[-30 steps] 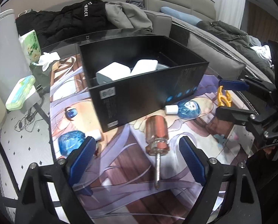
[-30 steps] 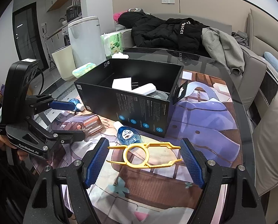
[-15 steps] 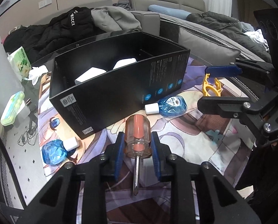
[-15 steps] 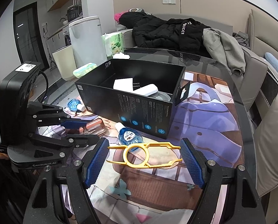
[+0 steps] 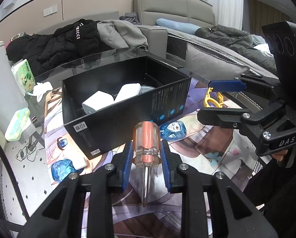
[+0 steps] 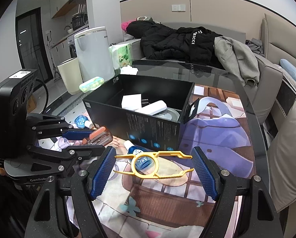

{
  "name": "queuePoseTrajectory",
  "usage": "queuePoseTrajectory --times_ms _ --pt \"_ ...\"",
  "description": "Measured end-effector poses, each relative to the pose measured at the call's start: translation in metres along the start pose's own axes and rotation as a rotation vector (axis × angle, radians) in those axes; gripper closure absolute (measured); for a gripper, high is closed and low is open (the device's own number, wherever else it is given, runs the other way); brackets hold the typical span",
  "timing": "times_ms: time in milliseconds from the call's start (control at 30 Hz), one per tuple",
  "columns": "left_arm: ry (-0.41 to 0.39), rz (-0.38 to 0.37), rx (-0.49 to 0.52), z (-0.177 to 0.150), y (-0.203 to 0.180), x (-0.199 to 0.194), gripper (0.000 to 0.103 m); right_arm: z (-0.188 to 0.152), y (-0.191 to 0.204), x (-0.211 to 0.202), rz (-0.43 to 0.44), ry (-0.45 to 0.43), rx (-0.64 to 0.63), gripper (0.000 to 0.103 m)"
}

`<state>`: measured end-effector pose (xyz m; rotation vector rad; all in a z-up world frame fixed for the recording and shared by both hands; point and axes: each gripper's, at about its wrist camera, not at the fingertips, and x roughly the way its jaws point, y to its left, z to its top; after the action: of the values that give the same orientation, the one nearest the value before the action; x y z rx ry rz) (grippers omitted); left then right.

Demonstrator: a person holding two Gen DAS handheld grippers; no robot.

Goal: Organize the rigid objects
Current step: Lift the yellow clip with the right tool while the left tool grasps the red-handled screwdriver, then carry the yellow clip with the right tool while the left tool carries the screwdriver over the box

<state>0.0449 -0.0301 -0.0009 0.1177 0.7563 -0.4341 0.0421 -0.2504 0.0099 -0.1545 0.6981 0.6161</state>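
Observation:
My left gripper [image 5: 146, 156] is shut on a screwdriver [image 5: 146, 138] with a clear and orange handle, lifted above the mat in front of the black box [image 5: 116, 119]; it also shows in the right wrist view [image 6: 97, 136]. My right gripper [image 6: 153, 164] is shut on a yellow plastic clip tool [image 6: 153, 163], held by its two ends above the mat, also seen in the left wrist view [image 5: 213, 99]. The box [image 6: 148, 127] holds white adapters [image 6: 148, 107] and a round tin [image 6: 169, 115].
Two blue bottles lie on the printed mat [image 5: 197, 150], one right of the screwdriver [image 5: 173, 129] and one at the left [image 5: 62, 168]. A green case [image 5: 16, 123], a tissue pack [image 5: 24, 73] and jackets [image 6: 179, 39] are behind the box.
My left gripper closed on the screwdriver and lifted it off the mat toward the box. My right gripper kept holding the yellow tool almost still.

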Motion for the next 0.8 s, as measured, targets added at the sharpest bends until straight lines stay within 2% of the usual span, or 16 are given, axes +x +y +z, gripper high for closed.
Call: queuePoseTrajectory --times_ms 800 --pt "-0.173 -0.020 -0.083 0.027 0.021 -0.039 0.078 0.029 -0.001 -0.021 0.013 -0.141 0.010 0.024"
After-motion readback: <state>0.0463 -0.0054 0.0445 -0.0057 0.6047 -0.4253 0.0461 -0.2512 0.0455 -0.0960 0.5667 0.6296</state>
